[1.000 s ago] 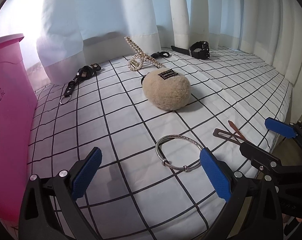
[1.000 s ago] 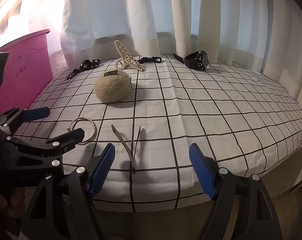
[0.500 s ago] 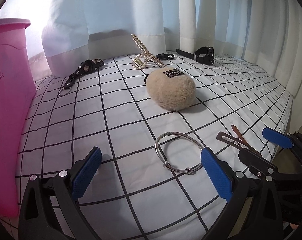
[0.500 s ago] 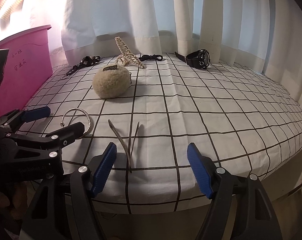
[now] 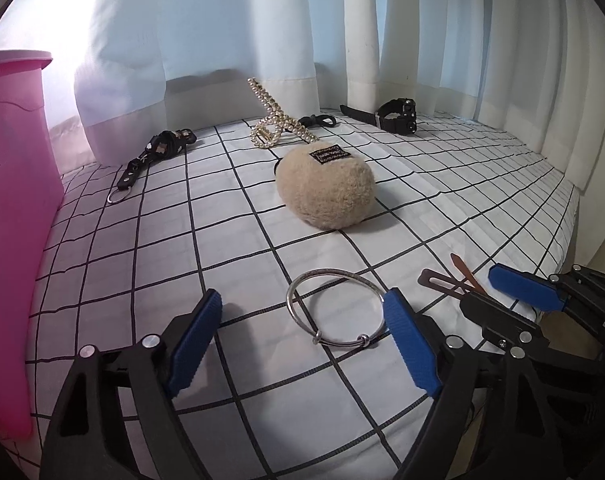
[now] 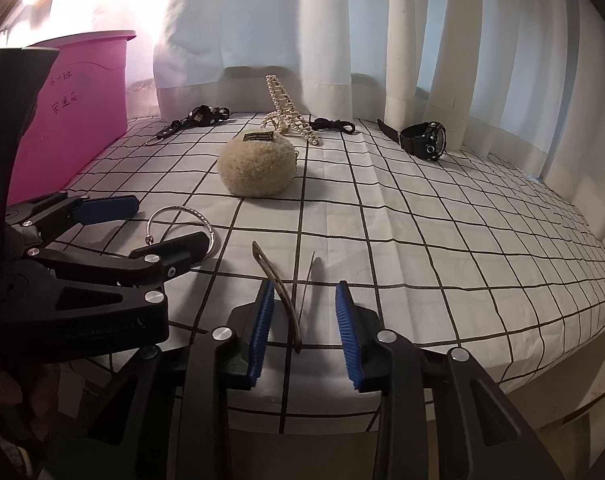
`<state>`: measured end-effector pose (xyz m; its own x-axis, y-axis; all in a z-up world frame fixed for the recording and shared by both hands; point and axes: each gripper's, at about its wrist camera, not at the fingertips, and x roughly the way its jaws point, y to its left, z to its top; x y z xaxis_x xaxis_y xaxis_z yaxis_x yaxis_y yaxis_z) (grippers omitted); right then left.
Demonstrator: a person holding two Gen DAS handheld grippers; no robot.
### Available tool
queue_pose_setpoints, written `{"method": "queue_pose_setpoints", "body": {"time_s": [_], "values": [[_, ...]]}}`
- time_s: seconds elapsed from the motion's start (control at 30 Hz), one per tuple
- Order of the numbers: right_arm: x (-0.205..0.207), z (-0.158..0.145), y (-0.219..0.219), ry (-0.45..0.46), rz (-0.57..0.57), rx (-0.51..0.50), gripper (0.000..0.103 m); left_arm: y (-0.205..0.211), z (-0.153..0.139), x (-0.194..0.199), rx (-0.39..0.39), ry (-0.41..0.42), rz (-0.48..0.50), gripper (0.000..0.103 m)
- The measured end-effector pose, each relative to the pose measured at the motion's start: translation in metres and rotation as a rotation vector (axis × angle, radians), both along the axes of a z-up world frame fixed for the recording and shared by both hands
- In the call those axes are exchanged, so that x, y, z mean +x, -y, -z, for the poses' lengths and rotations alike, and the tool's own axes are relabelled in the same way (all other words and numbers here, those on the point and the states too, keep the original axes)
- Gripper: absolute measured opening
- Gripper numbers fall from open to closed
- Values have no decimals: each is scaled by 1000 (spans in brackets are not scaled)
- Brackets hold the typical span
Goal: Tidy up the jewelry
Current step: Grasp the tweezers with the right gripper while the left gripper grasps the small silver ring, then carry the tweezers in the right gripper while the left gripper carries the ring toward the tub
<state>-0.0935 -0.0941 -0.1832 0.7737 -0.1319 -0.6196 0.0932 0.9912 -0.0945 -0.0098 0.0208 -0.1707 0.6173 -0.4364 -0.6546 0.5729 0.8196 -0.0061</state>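
Note:
A silver bangle lies on the checked cloth between the pads of my left gripper. Those jaws are closing: the right pad is at the bangle's rim, while the left pad stands well clear of it. A thin metal hair clip lies at the cloth's front edge between the pads of my right gripper. These jaws are closing too. The left pad is against the clip and a gap remains on the right. Each gripper shows in the other's view, the right gripper beside the bangle and the left gripper over the bangle.
A beige plush ball sits mid-cloth. Behind it are a pearl claw clip, a black cord, a black watch and a black strap keychain. A pink bin stands at the left. Curtains hang behind.
The right gripper's jaws have narrowed a lot around the hair clip. The left gripper's jaws have narrowed somewhat around the bangle. Neither hand has shifted much.

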Motion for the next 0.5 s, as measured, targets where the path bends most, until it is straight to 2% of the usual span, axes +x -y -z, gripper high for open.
{"method": "queue_pose_setpoints", "body": {"time_s": [0.07, 0.1, 0.13, 0.17, 0.2, 0.23, 0.27, 0.5], "values": [[2, 0, -3, -6, -14, -7, 16, 3, -1, -3, -5, 0, 27, 58], [3, 0, -5, -8, -19, -11, 13, 5, -2, -4, -7, -1, 38, 54], [3, 0, -6, -11, -21, -16, 13, 6, -2, -5, -7, 1, 47, 47], [3, 0, -6, -13, -21, -19, 13, 7, -2, -6, 12, 14, 34, 30], [3, -1, -6, -12, -18, -21, 12, 9, -1, -6, 26, 24, 35, 26], [3, 0, -5, -11, -14, -20, 12, 9, -1, -6, 23, 22, 48, 11], [3, 0, -4, -10, -10, -16, 12, 10, -2, -7, 29, 23, 46, 6], [3, -2, -3, -13, -6, -6, 12, 4, -3, -4, 29, 22, 15, 5]]}}
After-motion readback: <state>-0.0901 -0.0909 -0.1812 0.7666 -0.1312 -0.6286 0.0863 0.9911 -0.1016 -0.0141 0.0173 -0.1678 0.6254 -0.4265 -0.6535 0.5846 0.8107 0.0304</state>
